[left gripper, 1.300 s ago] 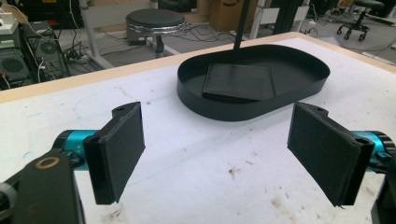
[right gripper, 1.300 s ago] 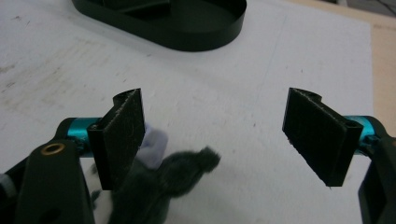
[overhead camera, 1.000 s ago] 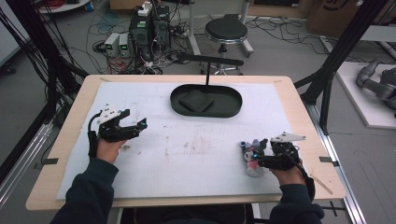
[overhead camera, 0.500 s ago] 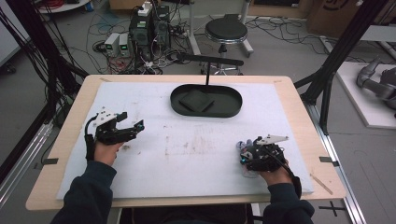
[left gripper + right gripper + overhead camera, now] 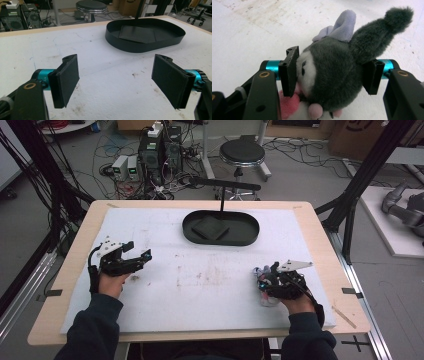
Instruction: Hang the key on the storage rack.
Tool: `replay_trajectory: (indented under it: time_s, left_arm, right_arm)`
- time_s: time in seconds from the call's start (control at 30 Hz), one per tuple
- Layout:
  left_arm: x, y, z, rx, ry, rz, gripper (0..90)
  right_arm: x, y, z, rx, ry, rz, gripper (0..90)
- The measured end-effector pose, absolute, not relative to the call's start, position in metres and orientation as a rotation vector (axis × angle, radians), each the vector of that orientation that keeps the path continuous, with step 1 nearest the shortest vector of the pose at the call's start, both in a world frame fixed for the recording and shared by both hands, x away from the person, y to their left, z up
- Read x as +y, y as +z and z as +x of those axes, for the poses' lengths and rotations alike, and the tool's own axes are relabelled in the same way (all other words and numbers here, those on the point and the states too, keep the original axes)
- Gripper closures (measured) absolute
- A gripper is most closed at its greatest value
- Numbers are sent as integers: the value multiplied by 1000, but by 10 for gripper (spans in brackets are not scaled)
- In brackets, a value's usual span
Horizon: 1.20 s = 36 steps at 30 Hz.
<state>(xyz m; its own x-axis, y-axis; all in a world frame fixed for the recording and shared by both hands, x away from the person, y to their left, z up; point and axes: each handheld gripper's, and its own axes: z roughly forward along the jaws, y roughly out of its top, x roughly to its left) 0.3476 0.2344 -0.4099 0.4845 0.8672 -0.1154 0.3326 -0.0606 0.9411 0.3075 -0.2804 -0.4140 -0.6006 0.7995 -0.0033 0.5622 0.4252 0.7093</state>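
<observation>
A grey plush toy (image 5: pixel 337 67) with a white face, a lilac bow and pink parts lies on the white mat near the table's front right. It is also in the high view, plush toy (image 5: pixel 260 272). My right gripper (image 5: pixel 329 72) has just been closing, and its pads now press on both sides of the toy's head. From above, the right gripper (image 5: pixel 267 282) covers most of the toy. My left gripper (image 5: pixel 115 82) is open over bare mat with nothing between its pads. In the high view the left gripper (image 5: pixel 138 250) hovers at the table's left.
A black oval tray (image 5: pixel 250 237) sits at the back centre with a dark flat pad (image 5: pixel 211 227) inside. A black post with a horizontal arm (image 5: pixel 222 185) rises behind it. The tray (image 5: pixel 140 47) lies ahead and right of the left gripper. The white mat (image 5: pixel 210 285) bears faint brown stains.
The right gripper has shifted slightly left over the plush toy and its jaws have closed on the toy's head. The left gripper has stayed where it was.
</observation>
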Motion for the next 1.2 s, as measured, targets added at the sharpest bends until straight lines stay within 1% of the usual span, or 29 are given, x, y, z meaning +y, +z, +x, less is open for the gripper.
replay_trajectory:
  time_s: [0.17,0.3,0.53,0.77,1.03,1.2]
  left_arm:
    - [234,-409,348,1044,616,1629,221]
    - [234,-407,348,1033,626,1619,221]
    - [236,-407,349,1030,622,1614,221]
    - [238,-408,349,1026,619,1611,221]
    - [240,-407,349,1026,619,1599,221]
    - [240,-408,350,1027,615,1600,221]
  right_arm:
    - [-278,-403,314,2326,1025,1081,406]
    - [-276,-389,327,2262,1092,1034,406]
    - [-270,-359,361,2154,1160,965,406]
    - [-265,-332,403,2076,1154,971,406]
    - [-264,-319,444,1998,1141,1029,407]
    - [-262,-315,458,1949,1157,1043,407]
